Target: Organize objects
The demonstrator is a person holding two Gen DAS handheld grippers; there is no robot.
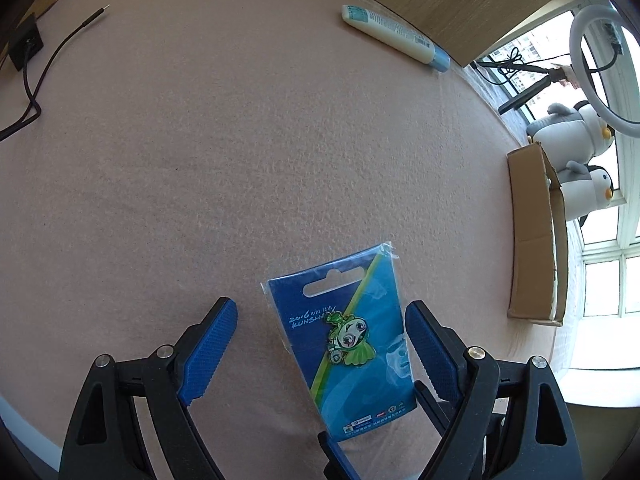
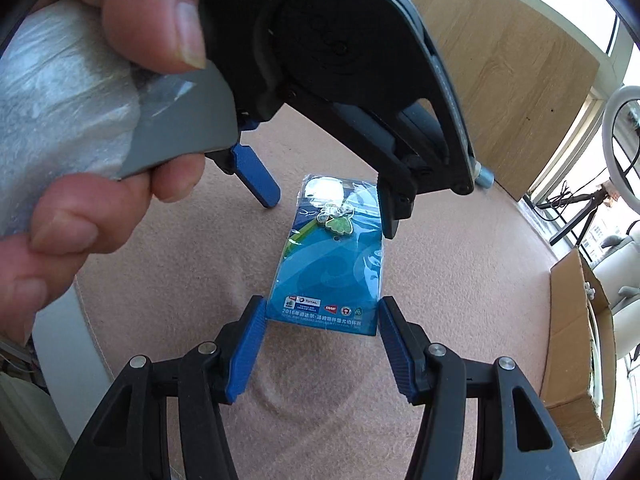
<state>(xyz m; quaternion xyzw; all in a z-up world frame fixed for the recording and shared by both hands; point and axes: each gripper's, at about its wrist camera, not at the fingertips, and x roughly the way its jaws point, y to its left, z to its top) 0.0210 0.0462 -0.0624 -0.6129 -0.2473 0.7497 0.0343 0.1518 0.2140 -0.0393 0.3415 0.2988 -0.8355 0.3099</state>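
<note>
From the left wrist, the left gripper [image 1: 322,344] hangs over a pinkish felt mat [image 1: 224,152] with its blue pads spread wide, one on each side of a blue pin card [image 1: 344,344] sealed in a clear sleeve; the left pad stands clear of the card, the right pad sits just beside its edge, and neither pad presses on it. The card shows a green cartoon badge and lies flat or nearly so on the mat. Far up the mat, near a wooden board, a white tube with a blue cap [image 1: 394,38] lies on its side. A black cable [image 1: 36,92] trails along the left edge, and an open cardboard box [image 1: 536,236] stands at the right, with two plush penguins [image 1: 576,148] beyond it by the window. From the right wrist, the right gripper [image 2: 320,344] has its blue pads at the two lower corners of the same pin card [image 2: 336,264], closed against its edges and clamping it. The left gripper [image 2: 332,200] comes down from above, one pad left of the card and the other at its upper right edge. A hand [image 2: 100,120] grips that tool's grey trigger. The cardboard box [image 2: 576,352] sits at the right
</note>
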